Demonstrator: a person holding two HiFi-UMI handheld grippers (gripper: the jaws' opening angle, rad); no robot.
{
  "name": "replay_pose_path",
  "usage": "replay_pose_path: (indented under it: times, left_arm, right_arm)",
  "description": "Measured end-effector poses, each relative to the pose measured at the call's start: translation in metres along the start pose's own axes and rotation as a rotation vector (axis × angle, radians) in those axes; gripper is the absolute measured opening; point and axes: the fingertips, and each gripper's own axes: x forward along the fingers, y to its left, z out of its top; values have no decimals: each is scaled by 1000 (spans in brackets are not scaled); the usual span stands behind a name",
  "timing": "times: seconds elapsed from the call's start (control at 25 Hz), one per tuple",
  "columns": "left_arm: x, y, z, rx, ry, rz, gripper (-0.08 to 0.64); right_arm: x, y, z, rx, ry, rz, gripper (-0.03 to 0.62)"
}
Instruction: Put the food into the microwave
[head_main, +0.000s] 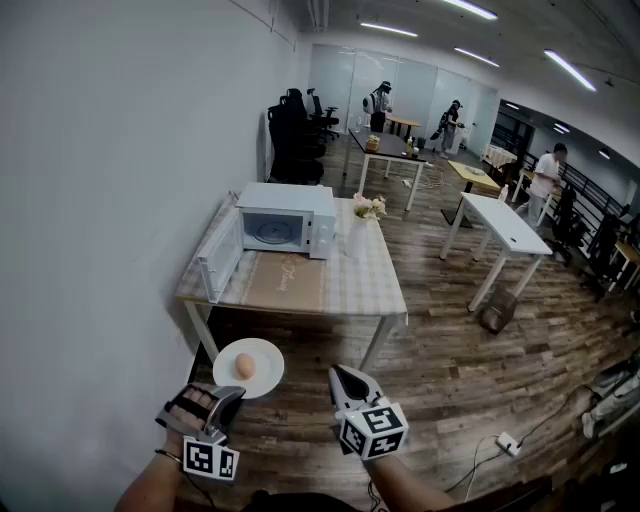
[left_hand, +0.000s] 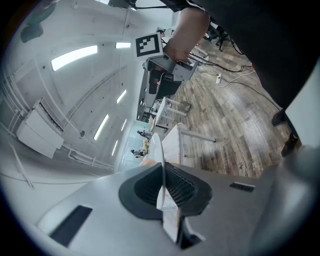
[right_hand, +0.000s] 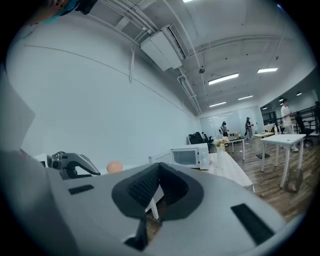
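Microwave (head_main: 285, 220): far edge of the worktop (head_main: 370, 285), left of middle; door (head_main: 222, 255) swung open towards the left edge. Flower vase (head_main: 357, 238) just beside it.
Plate (head_main: 265, 352) bearing tan food (head_main: 245, 367): off the worktop, over open floor before its near edge. Left gripper (head_main: 233, 394) pinches the rim. The plate is edge-on in the left gripper view, the food mostly hidden.
Right gripper (head_main: 342, 374): jaws together, empty.

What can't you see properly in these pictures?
Head view: the food on the plate is too small to name.
Head view: the microwave is too far off to see inside.
Left gripper view: the plate stands edge-on, hiding most of the food.
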Motion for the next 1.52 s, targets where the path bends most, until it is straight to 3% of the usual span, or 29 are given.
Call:
replay_pose_path:
  times: [0.72, 0.96, 1.52]
  left_arm:
    - [1, 6, -12, -24, -3, 12, 18]
    - [-2, 7, -30, -27, -8, 11, 18]
    - [-3, 17, -76, -4, -68, 19, 18]
  right_arm:
    - [11, 1, 2, 13, -15, -33, 8]
    - [24, 17, 1, 11, -7, -15, 8]
    - [50, 44, -3, 21, -21, -69, 8]
